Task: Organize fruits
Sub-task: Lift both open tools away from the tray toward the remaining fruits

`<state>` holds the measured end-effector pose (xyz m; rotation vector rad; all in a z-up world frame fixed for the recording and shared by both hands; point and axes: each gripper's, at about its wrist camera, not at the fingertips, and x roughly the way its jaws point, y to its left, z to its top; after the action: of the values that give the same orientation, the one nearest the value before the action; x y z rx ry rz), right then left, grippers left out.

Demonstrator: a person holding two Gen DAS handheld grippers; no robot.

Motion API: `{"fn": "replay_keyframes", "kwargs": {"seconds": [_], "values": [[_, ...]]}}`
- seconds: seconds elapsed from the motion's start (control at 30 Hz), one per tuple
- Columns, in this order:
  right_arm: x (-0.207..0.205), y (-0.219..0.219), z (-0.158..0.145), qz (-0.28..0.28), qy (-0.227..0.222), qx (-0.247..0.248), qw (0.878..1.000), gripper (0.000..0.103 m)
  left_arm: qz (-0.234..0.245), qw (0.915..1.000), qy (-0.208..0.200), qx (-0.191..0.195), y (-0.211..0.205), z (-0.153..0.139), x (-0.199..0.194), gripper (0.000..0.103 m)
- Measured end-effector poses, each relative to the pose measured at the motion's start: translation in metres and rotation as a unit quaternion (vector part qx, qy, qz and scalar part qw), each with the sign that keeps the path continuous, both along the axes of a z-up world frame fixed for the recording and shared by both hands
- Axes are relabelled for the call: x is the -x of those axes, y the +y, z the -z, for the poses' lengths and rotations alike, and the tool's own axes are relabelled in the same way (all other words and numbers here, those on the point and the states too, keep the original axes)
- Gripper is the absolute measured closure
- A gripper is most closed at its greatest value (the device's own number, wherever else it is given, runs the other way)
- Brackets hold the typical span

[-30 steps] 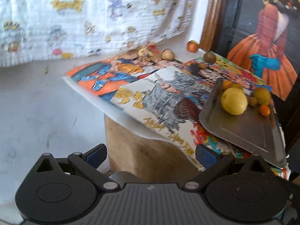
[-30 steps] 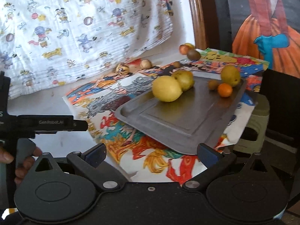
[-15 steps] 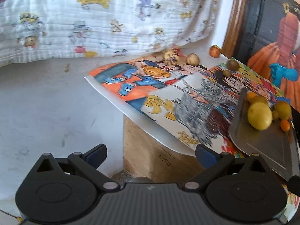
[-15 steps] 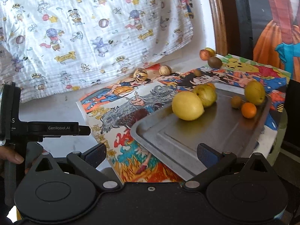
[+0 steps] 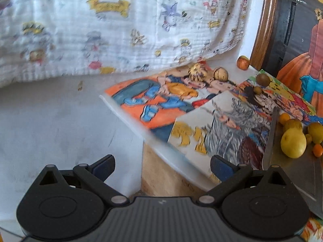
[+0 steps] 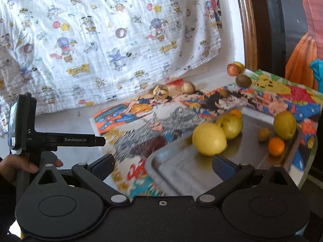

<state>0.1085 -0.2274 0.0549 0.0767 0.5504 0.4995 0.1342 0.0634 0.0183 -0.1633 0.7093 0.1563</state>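
Both views are taken in turn. Left wrist: the left gripper (image 5: 162, 164) is spread wide, nothing held; fruits (image 5: 293, 142) are seen on the tray (image 5: 302, 173) at the table's right edge. Right wrist: the right gripper (image 6: 163, 164) is spread wide (empty) over the tray's near corner; a kiwi (image 6: 243, 80) is left near the far edge.

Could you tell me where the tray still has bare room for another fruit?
The near half of the tray, in front of the big lemon, is bare. The far half is crowded: lemons, a small orange and smaller fruits.
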Motion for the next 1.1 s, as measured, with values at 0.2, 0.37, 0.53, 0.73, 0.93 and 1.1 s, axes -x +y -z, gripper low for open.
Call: {"fn": "replay_keyframes", "kwargs": {"seconds": [0.2,0.37,0.53,0.73,0.93,1.1], "values": [[-0.053,-0.007,0.012,-0.029,-0.001,-0.002,1.0,0.001,-0.006,0.9999,-0.007,-0.005,-0.001,0.002,-0.047,0.0],[-0.091,-0.011,0.017,-0.038,0.034,-0.01,0.999,0.001,-0.02,0.9997,0.004,0.016,-0.005,-0.001,-0.095,0.0],[-0.113,-0.011,-0.006,-0.018,0.114,-0.01,0.993,0.0,-0.017,0.9976,0.059,0.033,-0.011,-0.014,-0.125,0.0],[-0.133,-0.012,-0.04,-0.013,0.173,-0.003,0.985,0.0,-0.025,0.9901,0.136,0.027,-0.018,-0.049,-0.147,0.0],[-0.172,-0.011,-0.055,-0.007,0.144,0.036,0.989,0.0,-0.021,0.9892,0.141,0.035,-0.018,-0.063,-0.166,0.0],[-0.208,-0.004,-0.055,-0.031,0.094,0.121,0.988,0.001,-0.007,0.9921,0.112,0.056,-0.018,-0.047,-0.189,0.0]]}}
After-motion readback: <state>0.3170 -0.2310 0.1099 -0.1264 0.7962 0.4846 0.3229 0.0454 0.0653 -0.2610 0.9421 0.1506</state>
